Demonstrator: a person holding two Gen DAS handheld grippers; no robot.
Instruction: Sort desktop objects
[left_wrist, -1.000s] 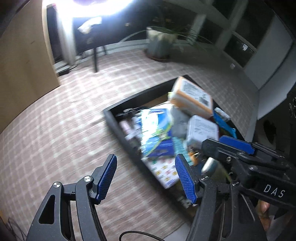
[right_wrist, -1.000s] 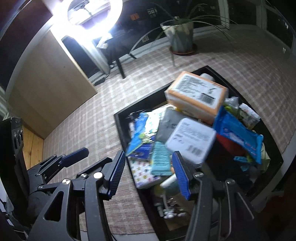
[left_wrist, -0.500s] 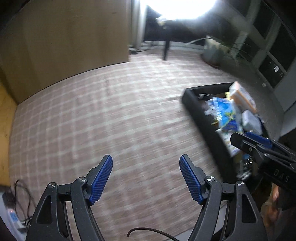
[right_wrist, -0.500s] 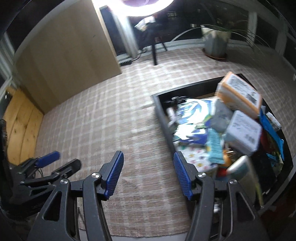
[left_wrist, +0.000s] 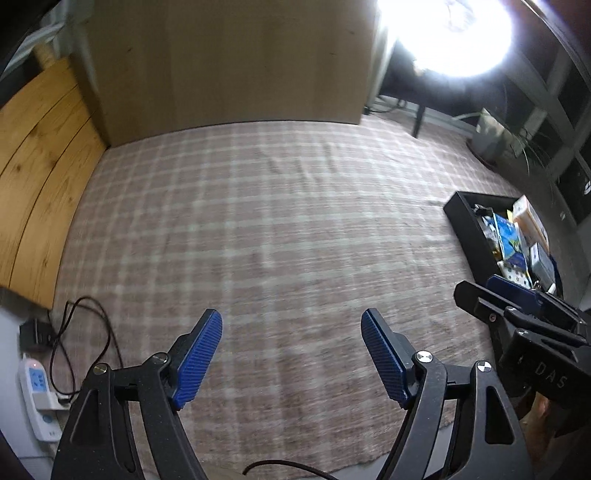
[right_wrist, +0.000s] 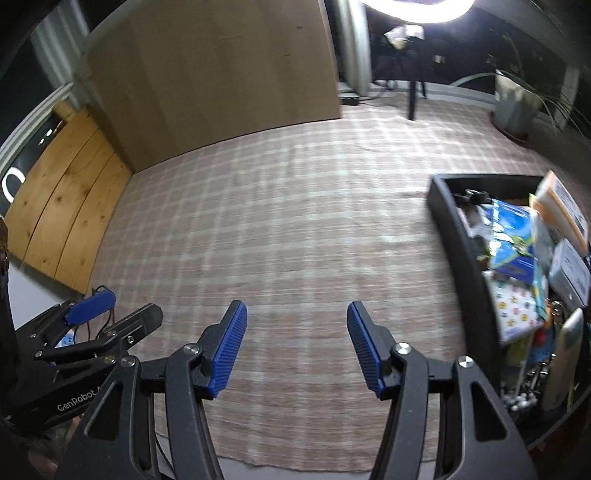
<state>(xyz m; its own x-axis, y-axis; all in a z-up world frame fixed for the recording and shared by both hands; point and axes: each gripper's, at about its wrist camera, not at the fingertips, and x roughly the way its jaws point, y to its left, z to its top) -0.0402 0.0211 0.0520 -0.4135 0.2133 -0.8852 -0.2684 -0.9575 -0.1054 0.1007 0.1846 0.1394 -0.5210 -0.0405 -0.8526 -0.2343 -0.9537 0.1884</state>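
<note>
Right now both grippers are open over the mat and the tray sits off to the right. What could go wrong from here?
The black tray is piled high: the orange-edged box and white box lie tilted on top, so a careless reach by the right gripper could topple them. The left gripper hangs close to the right one, so they may collide. A black cable and power strip lie at the mat's left edge, a snag risk.
</note>
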